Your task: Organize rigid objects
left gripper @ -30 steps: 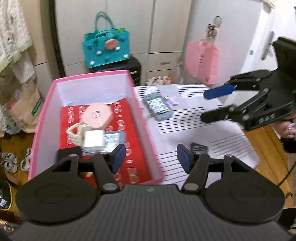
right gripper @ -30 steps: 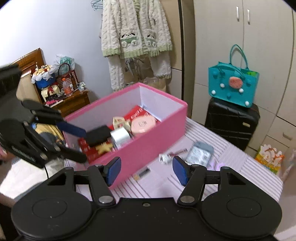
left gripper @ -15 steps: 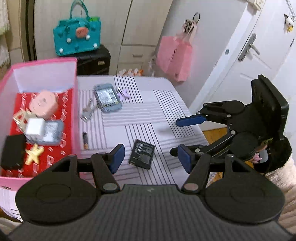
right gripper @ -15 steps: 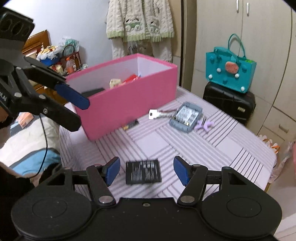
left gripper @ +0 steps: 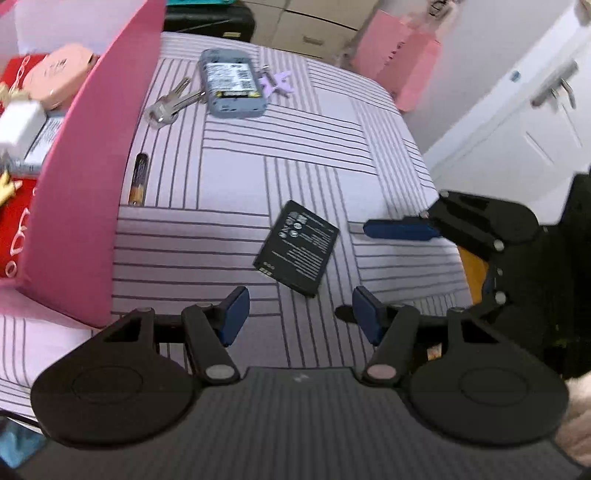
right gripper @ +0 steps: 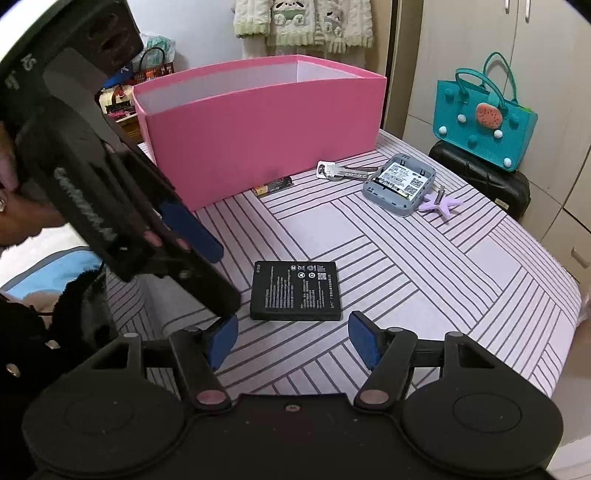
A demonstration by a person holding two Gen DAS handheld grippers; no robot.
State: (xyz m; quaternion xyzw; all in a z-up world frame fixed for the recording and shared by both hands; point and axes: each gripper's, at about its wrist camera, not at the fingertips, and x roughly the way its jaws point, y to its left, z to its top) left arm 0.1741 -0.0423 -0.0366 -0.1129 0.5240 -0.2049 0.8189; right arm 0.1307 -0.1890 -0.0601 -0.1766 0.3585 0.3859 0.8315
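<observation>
Bedroom corner with pale cupboards and a white door

Beige cupboard doors (right gripper: 480,44) line the back wall; a teal handbag (right gripper: 485,114) sits on a black suitcase (right gripper: 484,177), a knitted cardigan (right gripper: 303,22) hangs above (partly cropped), and a white door (left gripper: 532,110) stands right.

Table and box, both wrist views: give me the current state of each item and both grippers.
black battery: flat on table, untouched
grey router: back cover off, label exposed
keys: on table beside router
AA battery: lying against pink box
pink box: open-topped
left gripper: open, empty
right gripper: open, empty
</observation>
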